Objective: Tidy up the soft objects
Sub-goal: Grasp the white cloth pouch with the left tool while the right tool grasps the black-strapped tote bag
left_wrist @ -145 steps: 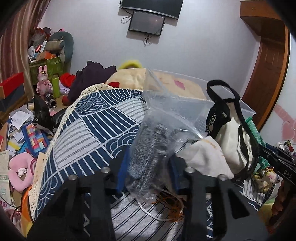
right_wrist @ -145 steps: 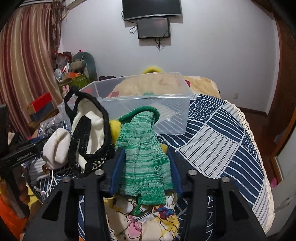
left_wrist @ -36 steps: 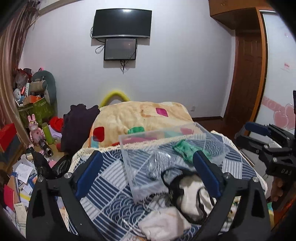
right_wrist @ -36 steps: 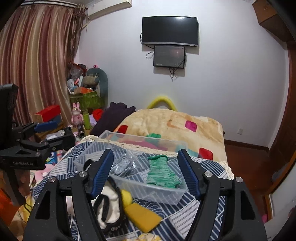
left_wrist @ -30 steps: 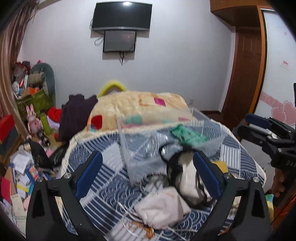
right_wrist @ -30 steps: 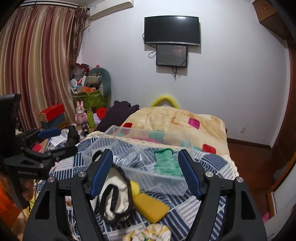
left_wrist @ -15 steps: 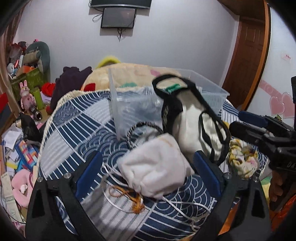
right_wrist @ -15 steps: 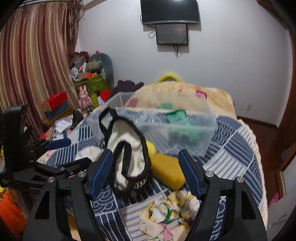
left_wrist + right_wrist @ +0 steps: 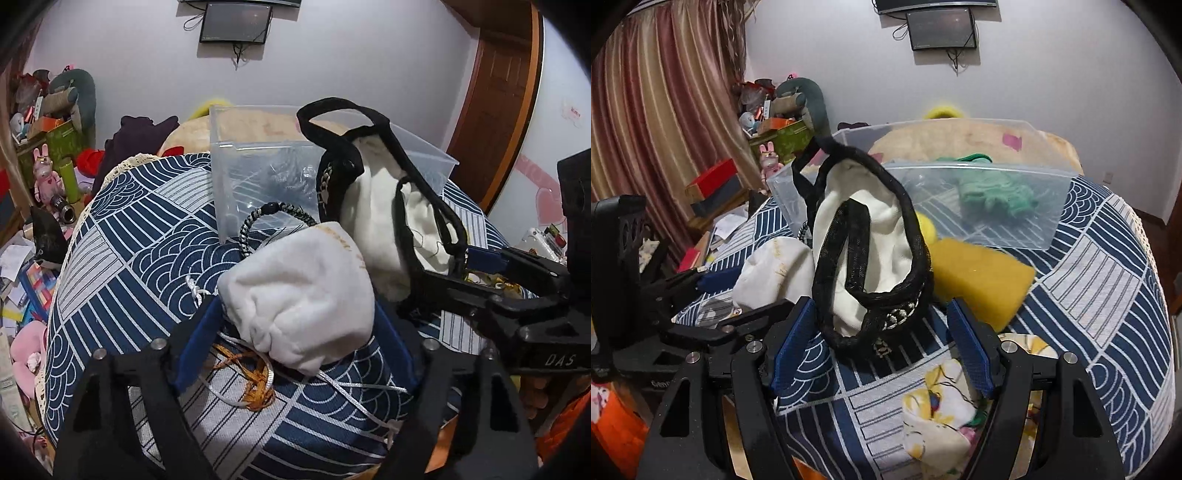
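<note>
Your left gripper (image 9: 295,332) gapes wide around the white pouch (image 9: 299,299), not pinching it. Your right gripper (image 9: 882,347) brackets the black-trimmed tote (image 9: 868,254), unclamped; the clear bin (image 9: 979,206) sits at 12 o'clock.

white pouch (image 9: 303,291), yellow sponge (image 9: 979,278), seemingly green knit (image 9: 993,194)

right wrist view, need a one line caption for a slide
Open right gripper straddles a black-trimmed white tote bag on the blue patterned bedspread, clear bin with green knit behind.
</note>
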